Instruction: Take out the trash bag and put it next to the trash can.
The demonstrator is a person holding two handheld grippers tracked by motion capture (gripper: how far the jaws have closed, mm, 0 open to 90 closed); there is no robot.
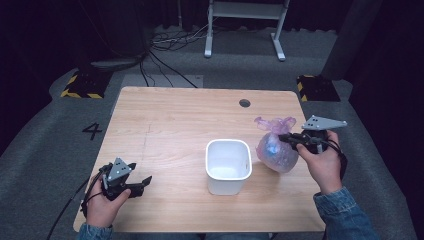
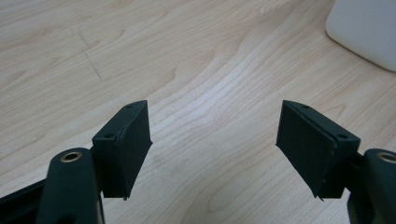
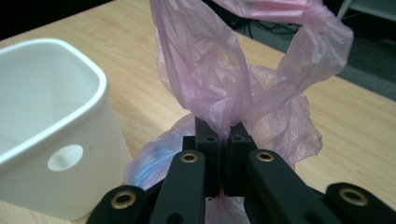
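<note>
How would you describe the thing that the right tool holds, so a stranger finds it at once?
On the wooden table, look right of the white bin. There sits a knotted plastic bag, translucent pink with something blue inside, pinched by the right tool.

Grey carpet (image 1: 45, 145), white frame (image 1: 245, 25), dark surroundings.

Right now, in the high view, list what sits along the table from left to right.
left gripper → white bin → pink plastic bag → right gripper, shut on the bag's tied neck, with the hand holding it farthest right.
</note>
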